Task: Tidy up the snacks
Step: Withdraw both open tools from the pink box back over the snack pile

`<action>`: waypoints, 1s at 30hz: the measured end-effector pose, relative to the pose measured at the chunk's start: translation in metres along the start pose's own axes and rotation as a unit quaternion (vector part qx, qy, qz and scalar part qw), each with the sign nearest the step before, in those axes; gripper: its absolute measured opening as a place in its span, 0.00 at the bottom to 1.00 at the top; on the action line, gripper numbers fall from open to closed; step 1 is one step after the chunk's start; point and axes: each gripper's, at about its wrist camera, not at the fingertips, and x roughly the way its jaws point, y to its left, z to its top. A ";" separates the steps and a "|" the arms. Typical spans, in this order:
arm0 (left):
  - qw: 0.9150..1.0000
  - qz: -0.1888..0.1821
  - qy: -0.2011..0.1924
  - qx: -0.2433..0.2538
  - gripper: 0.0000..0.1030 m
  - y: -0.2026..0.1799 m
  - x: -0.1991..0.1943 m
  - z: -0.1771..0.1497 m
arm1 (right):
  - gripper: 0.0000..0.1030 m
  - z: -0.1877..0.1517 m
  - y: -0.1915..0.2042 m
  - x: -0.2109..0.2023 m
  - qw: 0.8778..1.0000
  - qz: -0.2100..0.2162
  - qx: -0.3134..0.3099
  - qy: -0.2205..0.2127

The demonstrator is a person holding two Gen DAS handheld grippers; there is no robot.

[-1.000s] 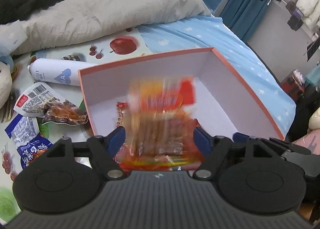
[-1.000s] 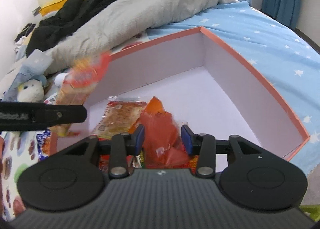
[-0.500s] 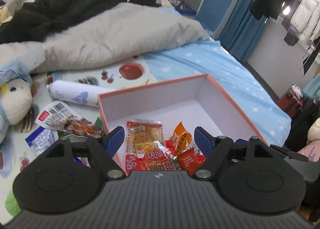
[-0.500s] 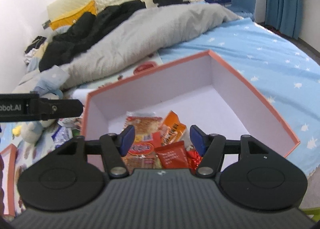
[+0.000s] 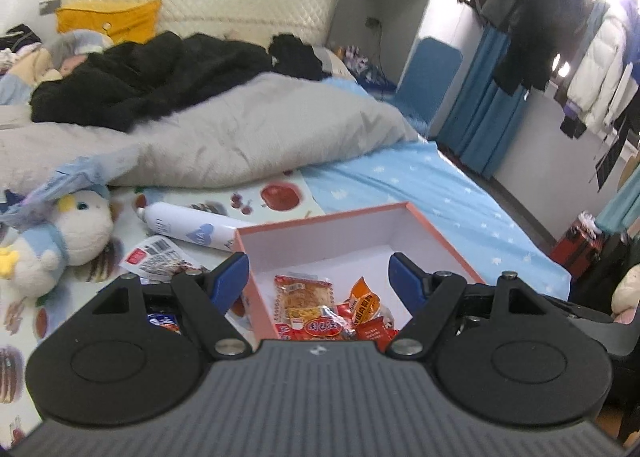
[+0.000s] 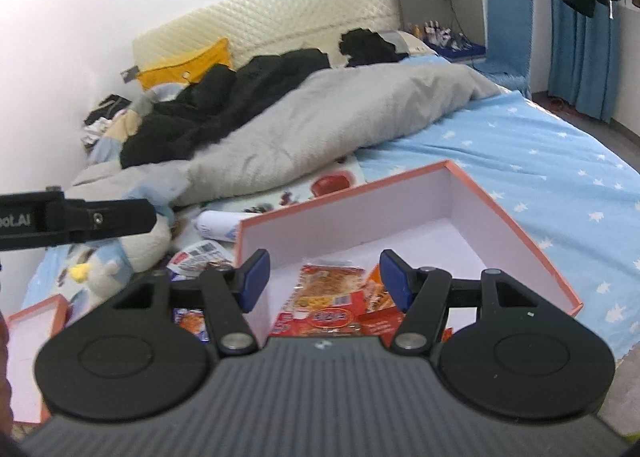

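An orange-rimmed white box (image 5: 320, 219) (image 6: 340, 193) sits on the bed. Several snack packets lie in its near corner: a clear cracker packet (image 5: 306, 295) (image 6: 332, 285), an orange one (image 5: 364, 301) and red ones (image 5: 320, 327). My left gripper (image 5: 316, 269) hovers above and behind the box, open and empty. My right gripper (image 6: 324, 263) hangs likewise over the near edge, open with nothing between its pads. A white barcode packet (image 5: 156, 259) (image 6: 200, 257) and a blue packet (image 5: 162, 319) (image 6: 190, 319) lie left of the box.
A white bottle (image 5: 188, 231) and a plush toy (image 5: 68, 233) lie left of the box on a fruit-print mat. A grey duvet (image 5: 240, 137) is heaped behind. A second orange-rimmed tray (image 6: 36, 309) sits at the far left. Blue sheet (image 6: 540, 161) runs to the bed's right edge.
Both grippers rose and drew back from the box. The left one's packet fell into the box. The right one's jaws widened off the red packet, which now lies in the box.
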 end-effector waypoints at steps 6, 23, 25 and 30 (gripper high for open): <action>0.999 0.005 -0.027 -0.026 0.78 0.020 -0.051 -0.011 | 0.61 -0.003 0.022 -0.026 0.999 0.025 -0.007 -0.022; 0.991 0.064 -0.052 -0.105 0.78 0.085 -0.145 -0.086 | 0.61 -0.052 0.091 -0.054 0.993 0.081 -0.084 -0.007; 0.989 0.072 -0.047 -0.118 0.78 0.093 -0.149 -0.098 | 0.61 -0.060 0.100 -0.054 0.991 0.089 -0.096 -0.001; 0.985 0.086 -0.035 -0.144 0.78 0.112 -0.155 -0.126 | 0.61 -0.080 0.117 -0.056 0.987 0.098 -0.123 0.014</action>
